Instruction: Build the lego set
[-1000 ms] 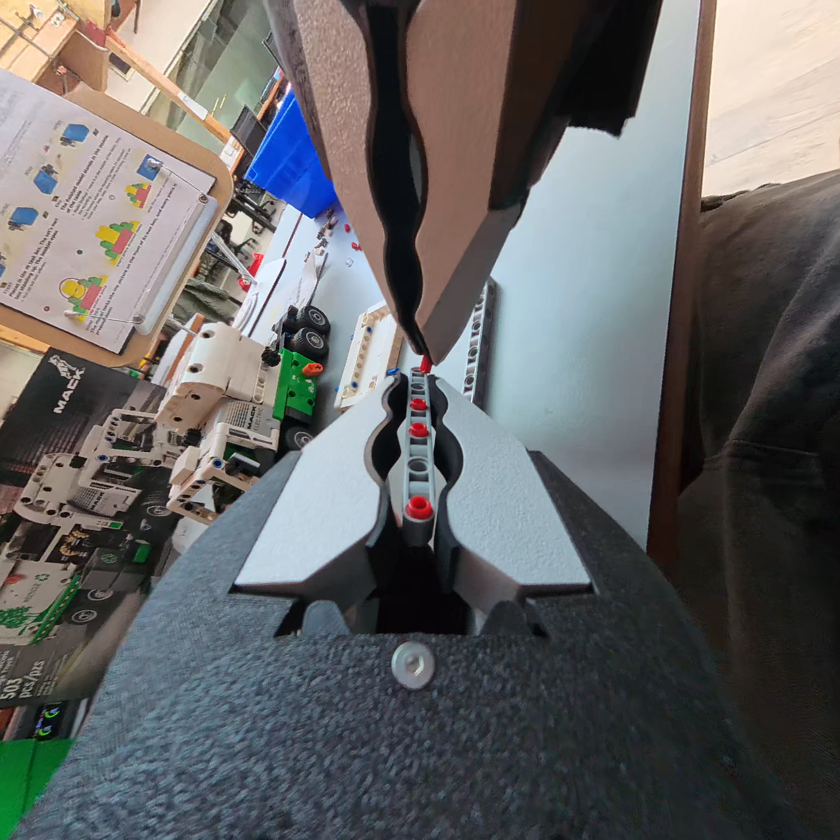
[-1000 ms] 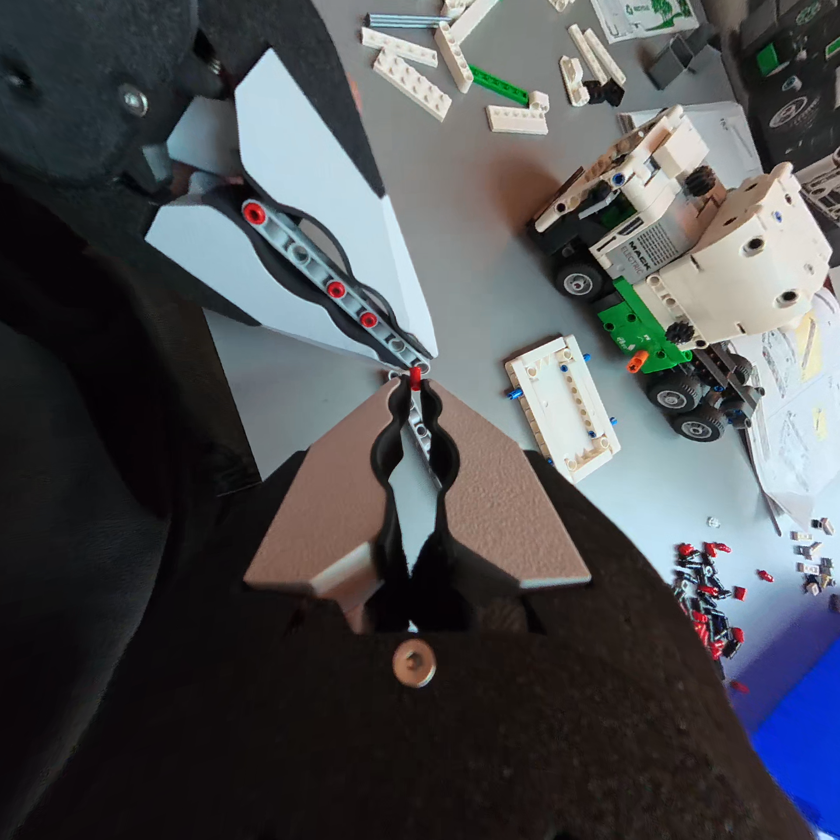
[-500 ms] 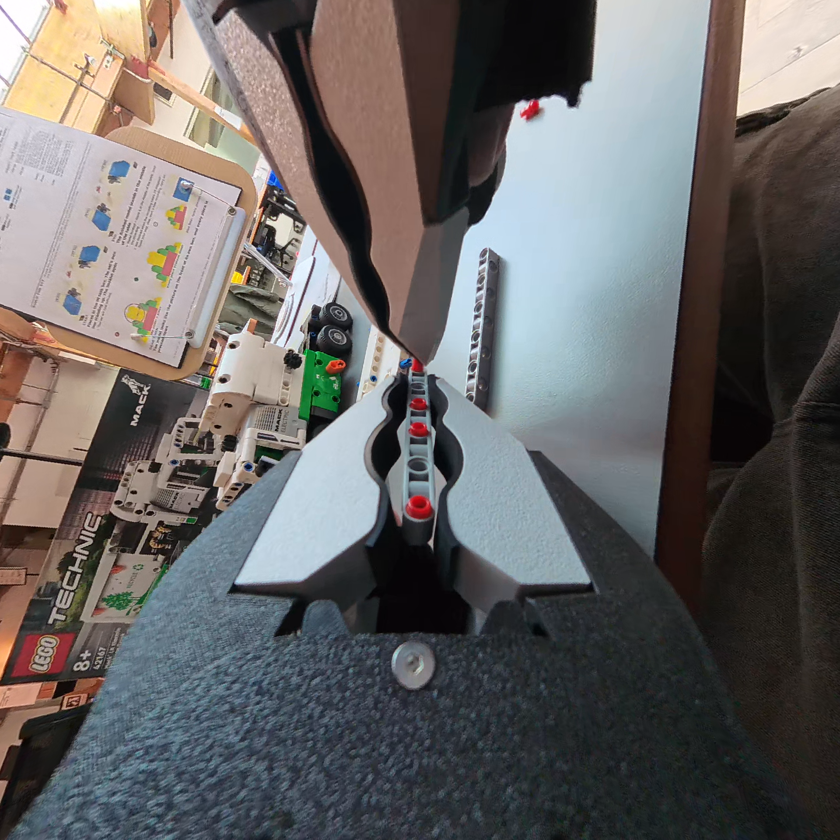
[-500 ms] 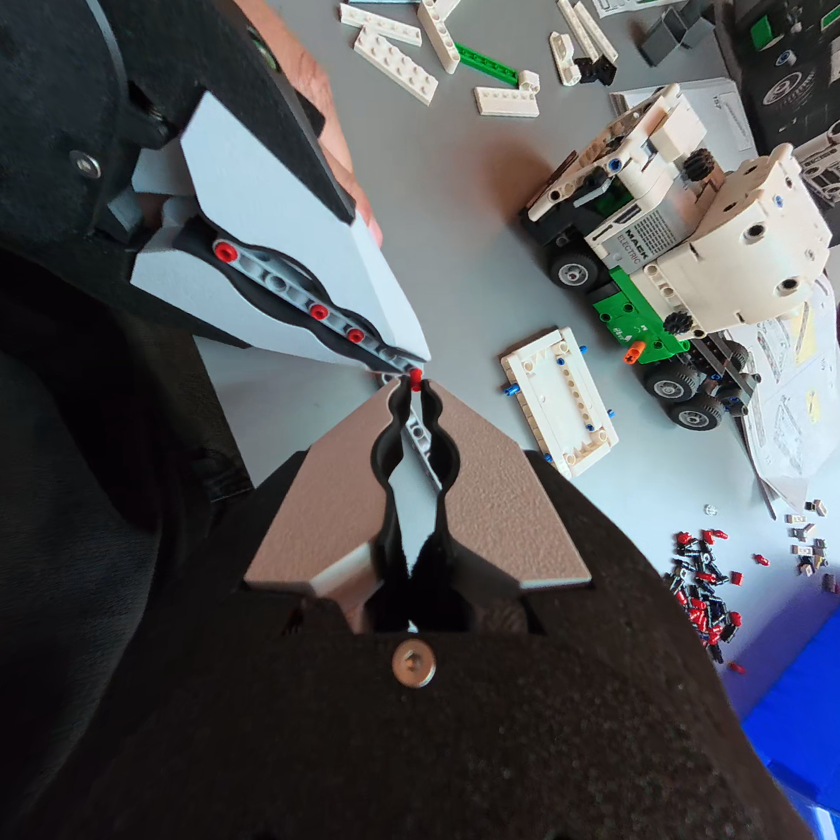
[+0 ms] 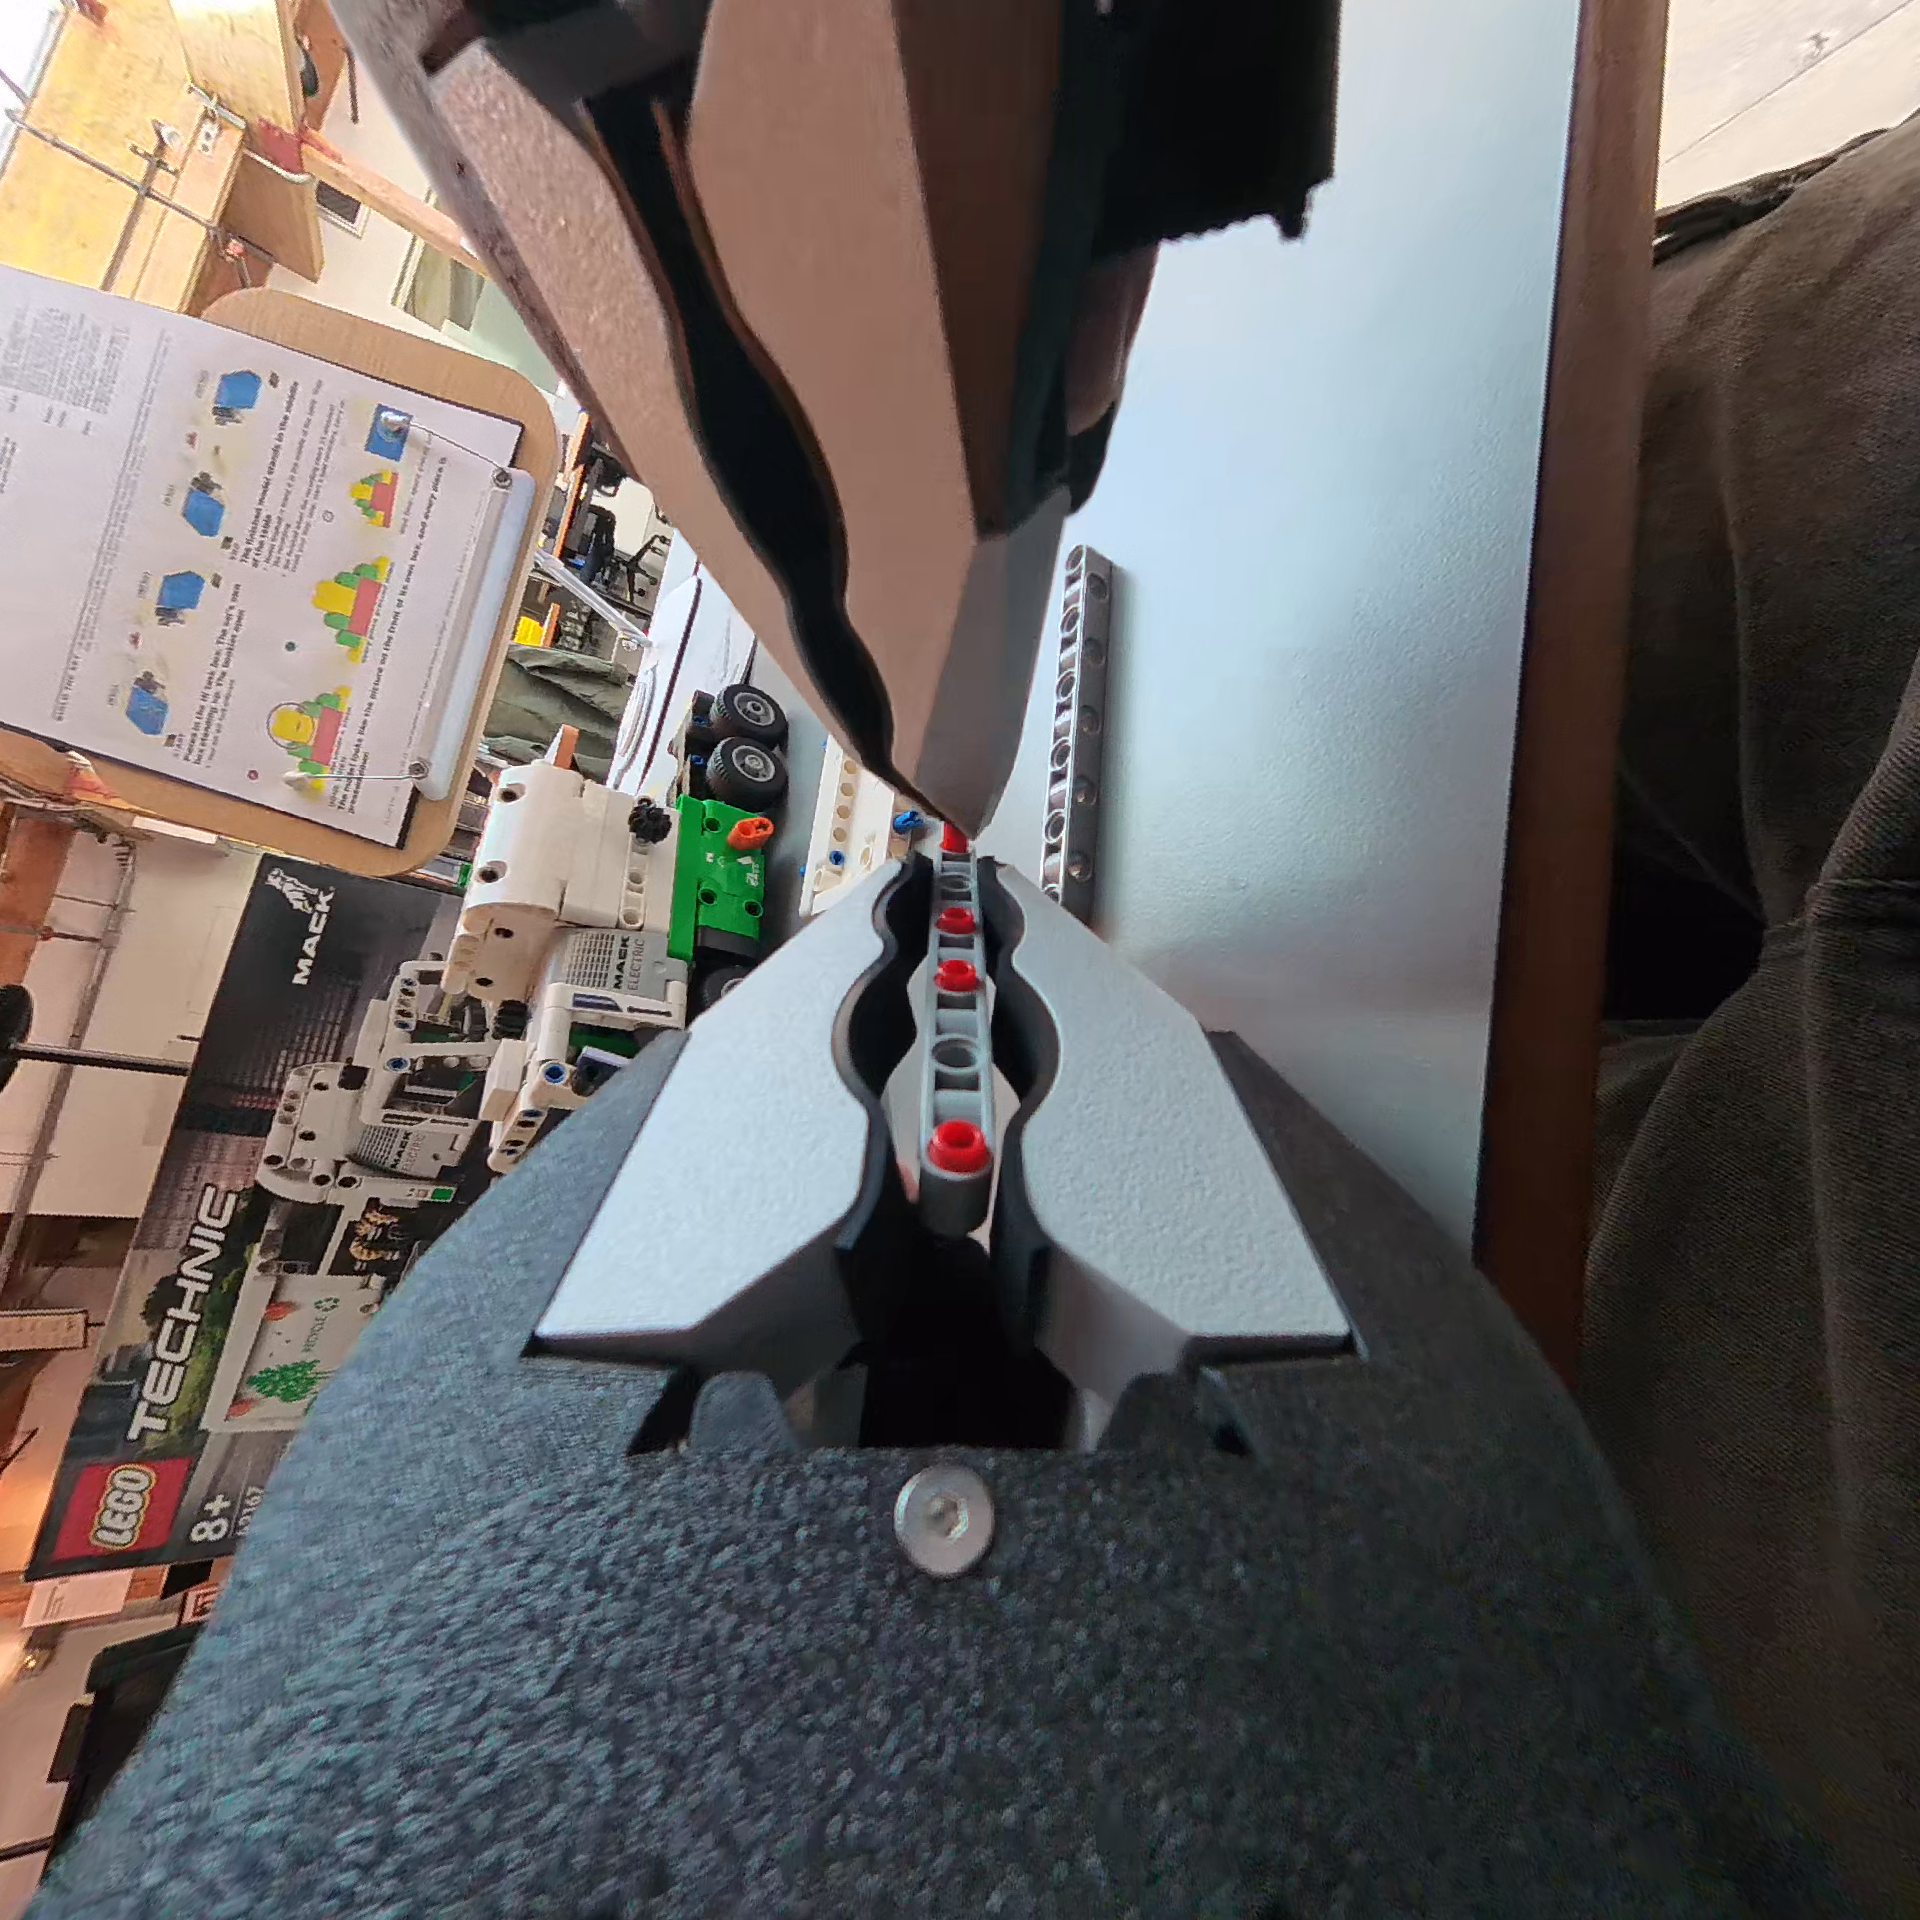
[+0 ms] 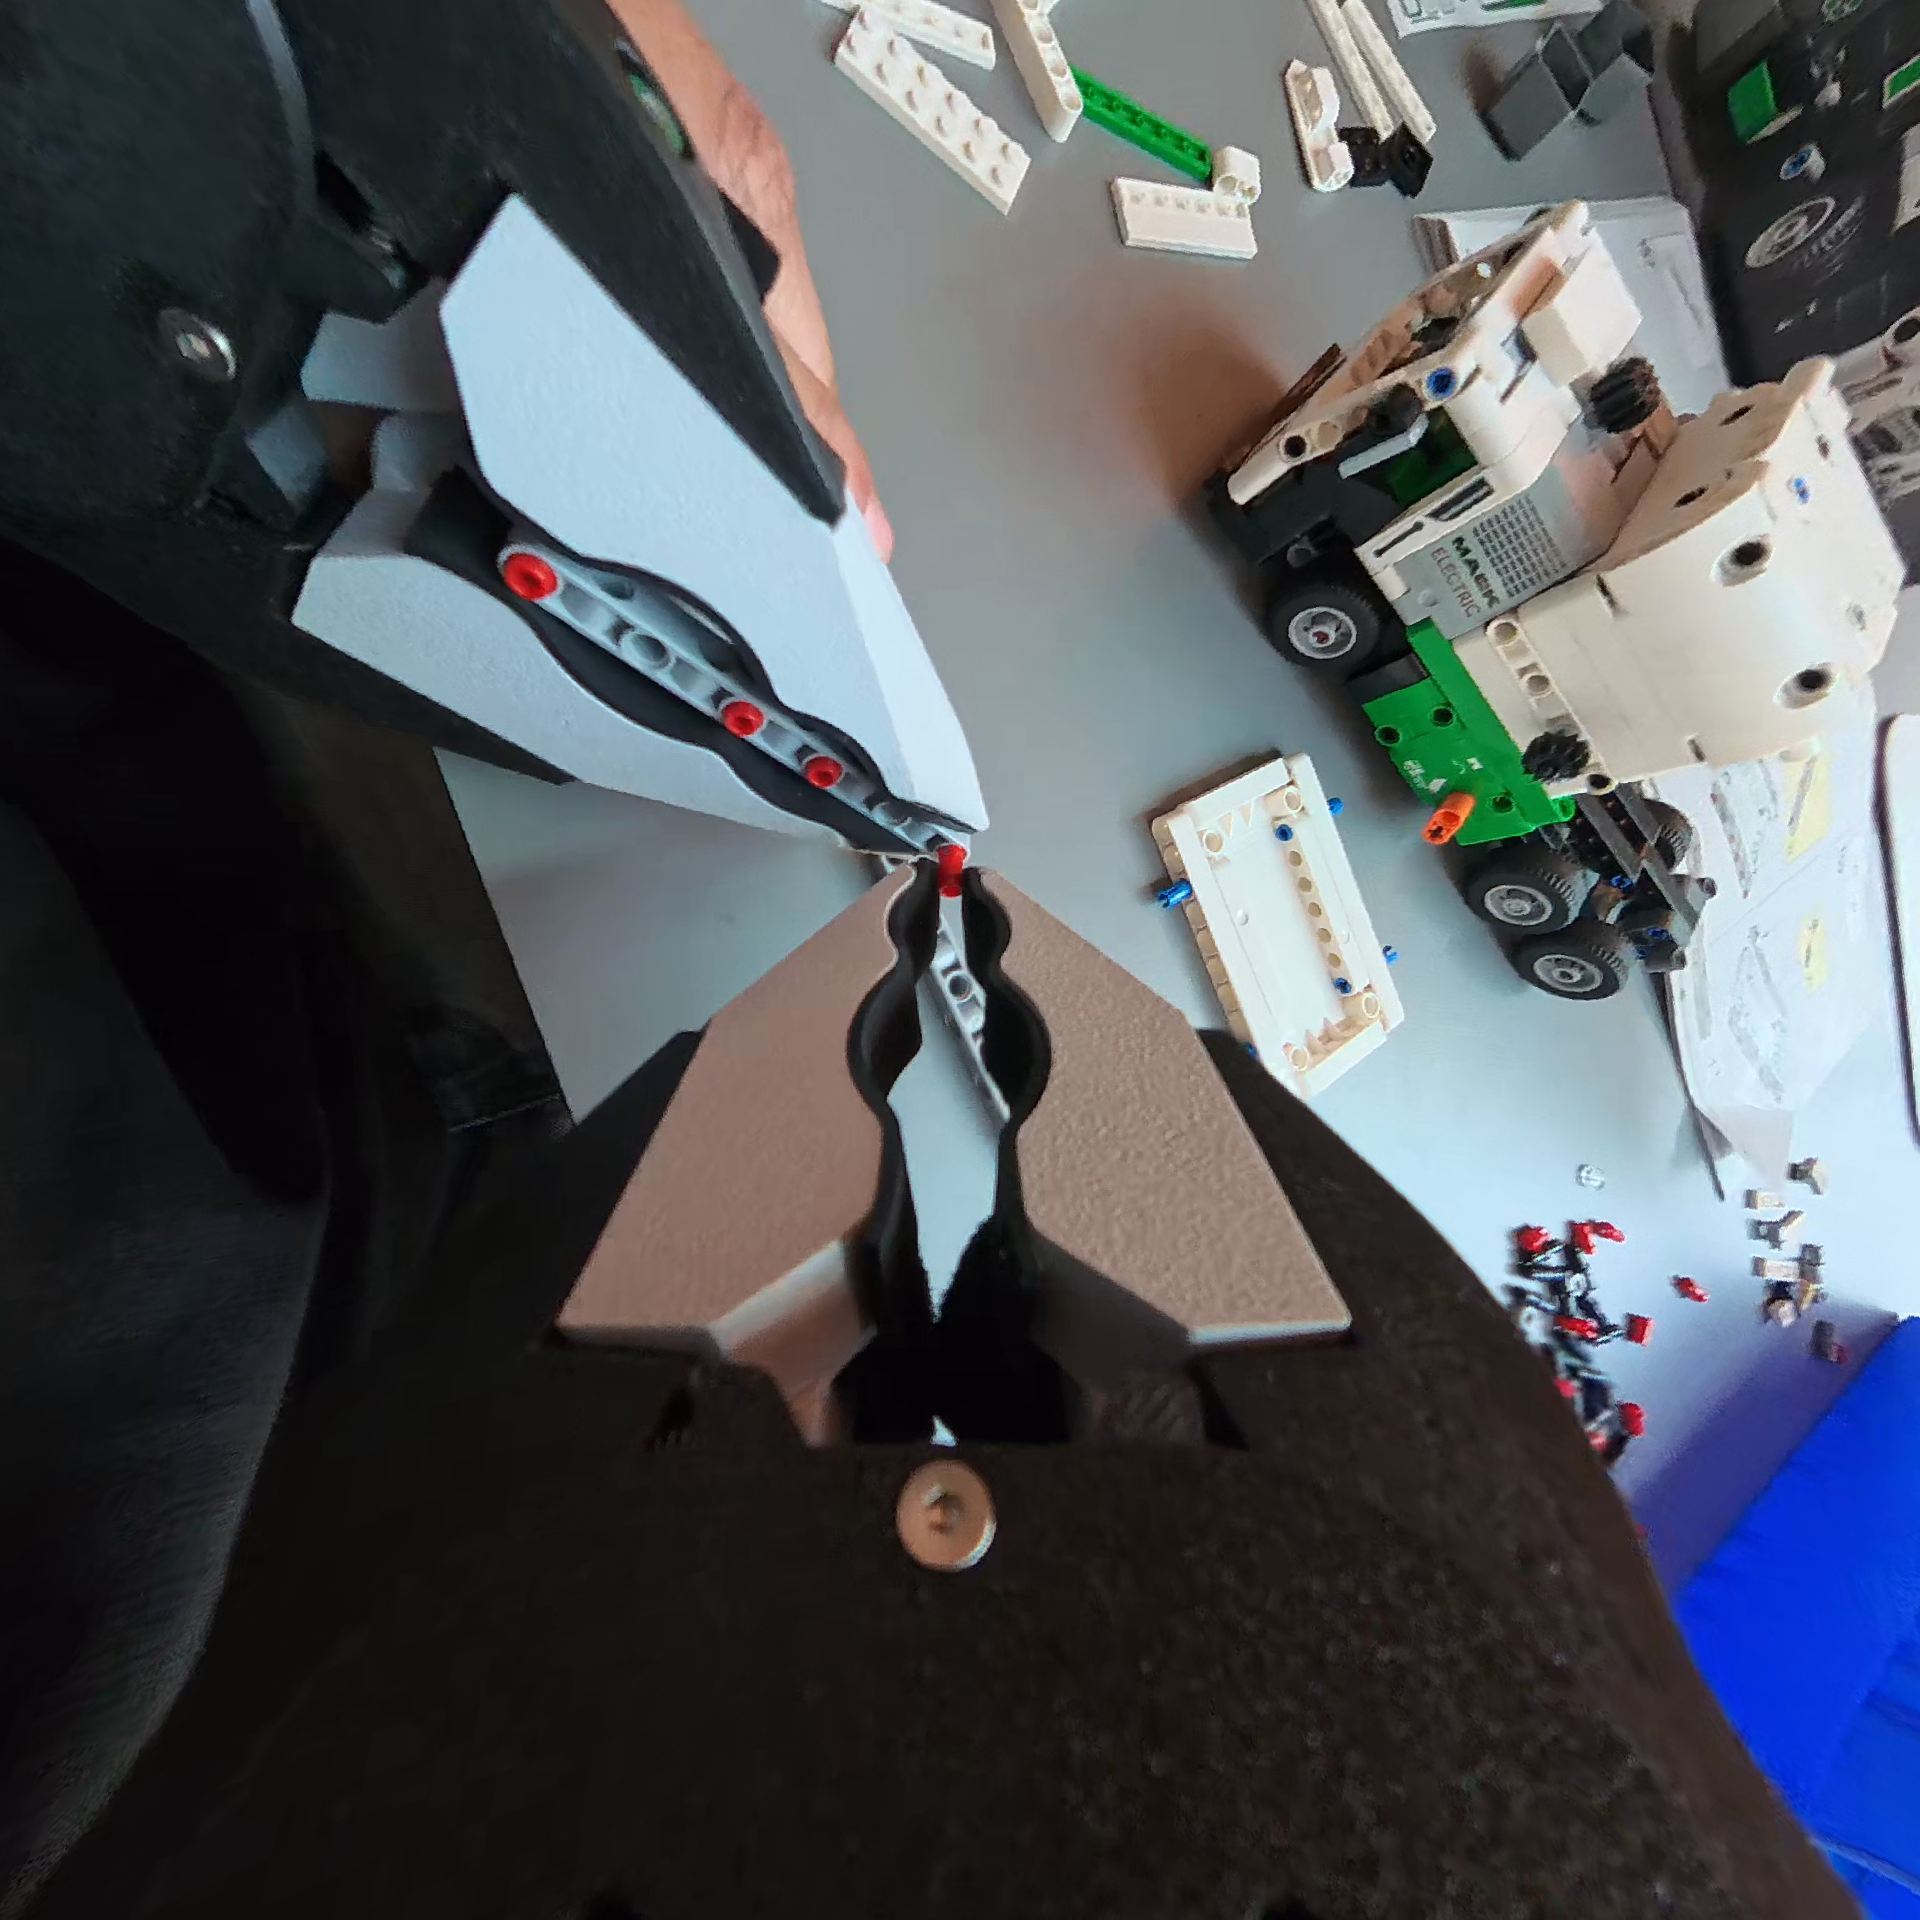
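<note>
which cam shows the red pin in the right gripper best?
Right wrist view: the red pin sits clear between the right gripper tips, meeting the end of the grey beam held by the left gripper. Left wrist view shows only a sliver of it.

truck (image 6: 1538,644) on table (image 6: 1039,436); panel (image 6: 1278,925) just beside it, toward the grippers; loose plates (image 6: 935,94) farther along the table; pile of small pins (image 6: 1579,1320) near bin (image 6: 1818,1558).
</note>
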Available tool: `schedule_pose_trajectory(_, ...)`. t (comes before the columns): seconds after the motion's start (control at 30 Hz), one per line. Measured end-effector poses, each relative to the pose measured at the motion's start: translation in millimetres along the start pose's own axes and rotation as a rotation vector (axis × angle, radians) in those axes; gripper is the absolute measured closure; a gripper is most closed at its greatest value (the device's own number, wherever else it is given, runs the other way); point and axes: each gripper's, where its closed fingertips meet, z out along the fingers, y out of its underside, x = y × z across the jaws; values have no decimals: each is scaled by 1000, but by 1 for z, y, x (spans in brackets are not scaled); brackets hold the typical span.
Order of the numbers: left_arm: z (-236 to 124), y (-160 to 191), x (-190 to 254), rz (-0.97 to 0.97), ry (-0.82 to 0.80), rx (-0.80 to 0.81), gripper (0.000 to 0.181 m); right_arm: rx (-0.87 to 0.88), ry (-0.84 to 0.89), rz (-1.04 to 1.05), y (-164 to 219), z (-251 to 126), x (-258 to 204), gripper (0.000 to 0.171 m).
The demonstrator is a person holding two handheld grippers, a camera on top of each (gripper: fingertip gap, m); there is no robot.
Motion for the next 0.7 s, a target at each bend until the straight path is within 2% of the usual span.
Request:
schedule_pose_trajectory(0.47,2,2,3,30,10,-23,175,-2,25,-84,3,5,-2,168)
schedule_pose_trajectory(0.7,2,2,1,77,-26,-28,175,73,-118,213,2,4,-2,168)
